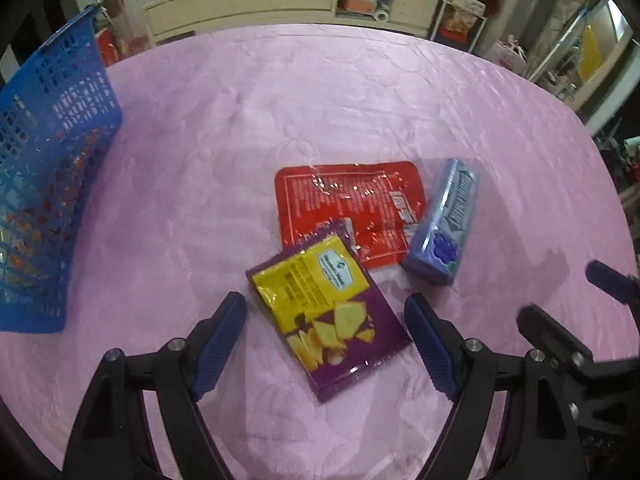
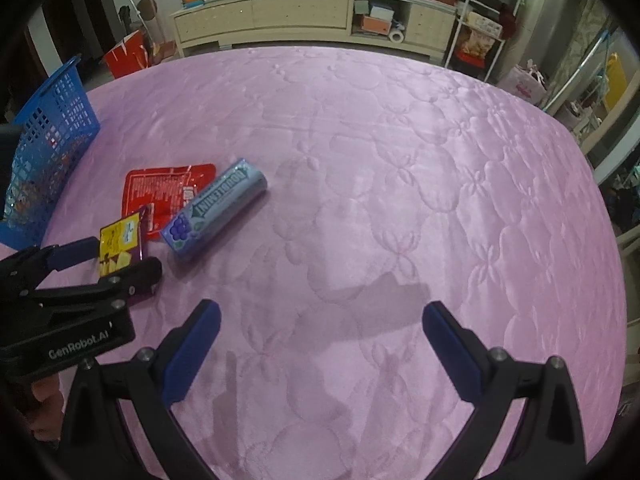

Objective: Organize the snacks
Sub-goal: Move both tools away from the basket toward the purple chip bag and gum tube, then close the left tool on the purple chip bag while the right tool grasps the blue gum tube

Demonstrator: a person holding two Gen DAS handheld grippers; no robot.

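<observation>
Three snacks lie together on the pink tablecloth (image 1: 360,100): a purple-and-yellow packet (image 1: 328,316), a flat red packet (image 1: 352,208) partly under it, and a blue Doublemint gum box (image 1: 444,224) leaning on the red packet's right edge. My left gripper (image 1: 326,328) is open, its fingers on either side of the purple-and-yellow packet, low over it. My right gripper (image 2: 320,340) is open and empty over bare cloth, to the right of the snacks; the gum box (image 2: 218,208), the red packet (image 2: 164,192) and the purple-and-yellow packet (image 2: 118,248) show at its left.
A blue plastic basket (image 1: 44,184) holding several snacks stands at the table's left edge, also in the right wrist view (image 2: 44,160). Cream cabinets (image 1: 248,4) and cluttered shelves stand beyond the far edge. The right gripper's fingers (image 1: 552,332) show at the left view's lower right.
</observation>
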